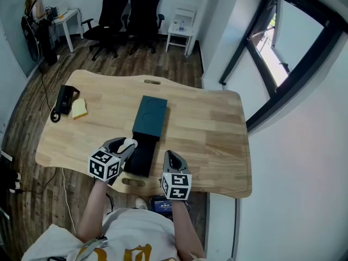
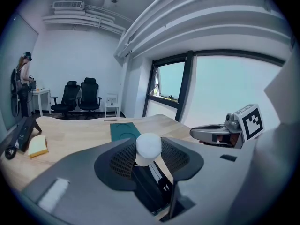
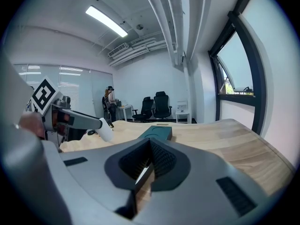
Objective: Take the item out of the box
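Note:
My left gripper (image 1: 129, 144) is shut on a small white rounded item (image 2: 148, 146), which it holds just above the open black box (image 1: 140, 156) near the table's front edge. From the right gripper view the same white item (image 3: 106, 132) shows at the tips of the left gripper (image 3: 96, 123). The box's dark teal lid (image 1: 150, 116) lies flat beyond the box, towards the table's middle. My right gripper (image 1: 171, 158) hovers to the right of the box, shut, with nothing between its pads (image 3: 154, 161). The inside of the box (image 2: 152, 189) is mostly hidden by the left jaws.
A black device (image 1: 64, 99) with a cable and a yellow pad (image 1: 80, 109) lie at the table's left. The wooden table (image 1: 212, 129) stands near a window wall on the right. Office chairs (image 1: 122, 15) and a person (image 1: 36, 10) are far behind.

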Demonstrator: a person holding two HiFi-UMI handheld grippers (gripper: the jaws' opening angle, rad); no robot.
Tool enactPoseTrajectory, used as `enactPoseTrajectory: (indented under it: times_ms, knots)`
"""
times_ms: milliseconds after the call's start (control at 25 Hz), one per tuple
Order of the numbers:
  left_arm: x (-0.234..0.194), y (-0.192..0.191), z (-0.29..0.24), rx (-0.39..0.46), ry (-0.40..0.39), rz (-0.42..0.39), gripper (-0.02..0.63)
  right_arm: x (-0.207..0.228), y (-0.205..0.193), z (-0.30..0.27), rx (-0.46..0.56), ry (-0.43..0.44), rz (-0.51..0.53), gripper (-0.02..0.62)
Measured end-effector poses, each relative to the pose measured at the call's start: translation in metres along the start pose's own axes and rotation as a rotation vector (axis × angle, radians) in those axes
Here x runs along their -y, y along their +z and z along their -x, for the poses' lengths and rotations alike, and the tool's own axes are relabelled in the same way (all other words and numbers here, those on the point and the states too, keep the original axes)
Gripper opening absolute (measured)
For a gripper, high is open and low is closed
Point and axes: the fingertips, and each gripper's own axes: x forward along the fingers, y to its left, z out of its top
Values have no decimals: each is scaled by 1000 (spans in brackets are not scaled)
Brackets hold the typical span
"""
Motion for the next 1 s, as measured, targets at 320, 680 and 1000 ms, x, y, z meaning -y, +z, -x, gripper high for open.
enactPoseTrajectory:
  times_ms: [320,680,1000]
  knots:
    - [1,-5,-3,-16,0,-7,170,-1,-1,-2,-8,19,6,5]
    - [0,-5,-6,-22,-8,0,170,3,-1,-5,-16,21,9,5]
    - [3,-6,-11,-32,-15,-3,170,6,1,-6,-16,20,17,5]
